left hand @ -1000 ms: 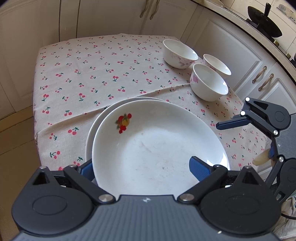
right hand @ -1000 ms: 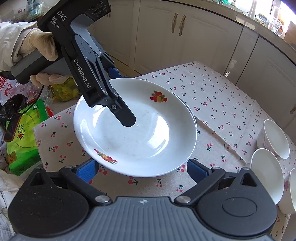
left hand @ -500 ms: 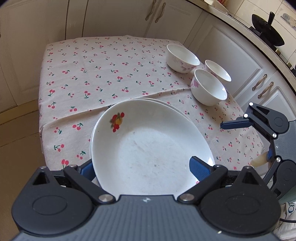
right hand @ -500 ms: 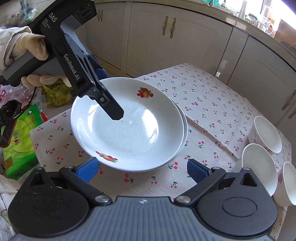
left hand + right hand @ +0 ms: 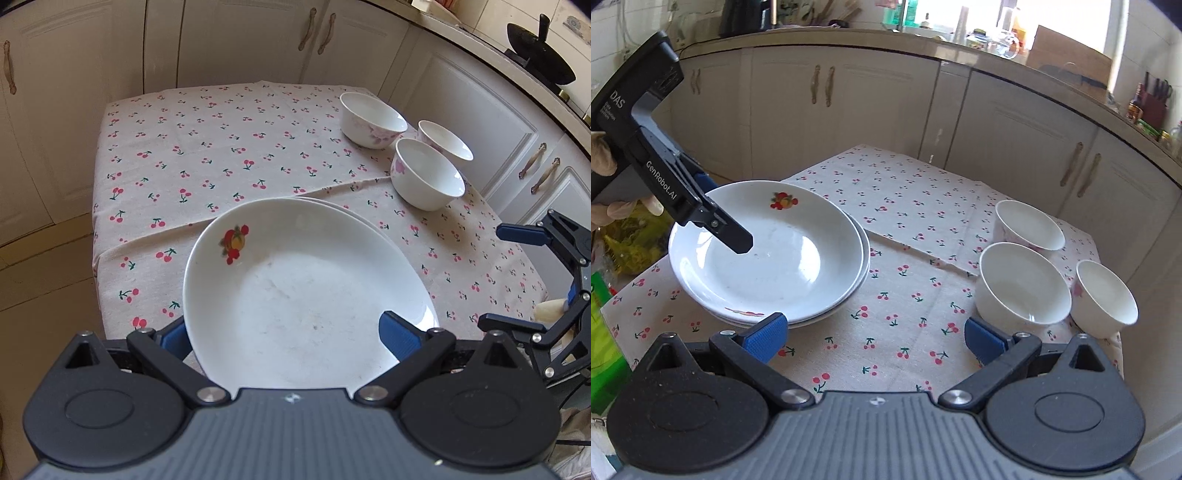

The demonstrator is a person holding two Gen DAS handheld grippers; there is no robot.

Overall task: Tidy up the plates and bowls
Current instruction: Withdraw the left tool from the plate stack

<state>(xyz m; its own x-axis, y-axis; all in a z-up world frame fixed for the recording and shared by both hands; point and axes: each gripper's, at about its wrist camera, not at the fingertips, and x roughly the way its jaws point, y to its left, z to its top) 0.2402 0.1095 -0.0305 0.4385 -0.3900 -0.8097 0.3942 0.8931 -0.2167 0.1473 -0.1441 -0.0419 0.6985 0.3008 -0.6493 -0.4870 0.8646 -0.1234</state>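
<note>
top plate (image 5: 783, 254) now lowered onto second plate (image 5: 862, 266), no longer tilted above it; stack sits left-centre in right wrist view. left gripper (image 5: 288, 336) fingers straddle plate rim, whether clamped cannot tell. right gripper (image 5: 875, 338) released, empty. three bowls (image 5: 1021, 284) clustered right on cherry tablecloth (image 5: 905, 206). cream cabinets (image 5: 849, 96) behind.

Black claw (image 5: 738, 243) marked "GenRobot.AI", blue pads (image 5: 764, 334), silver screws.
</note>
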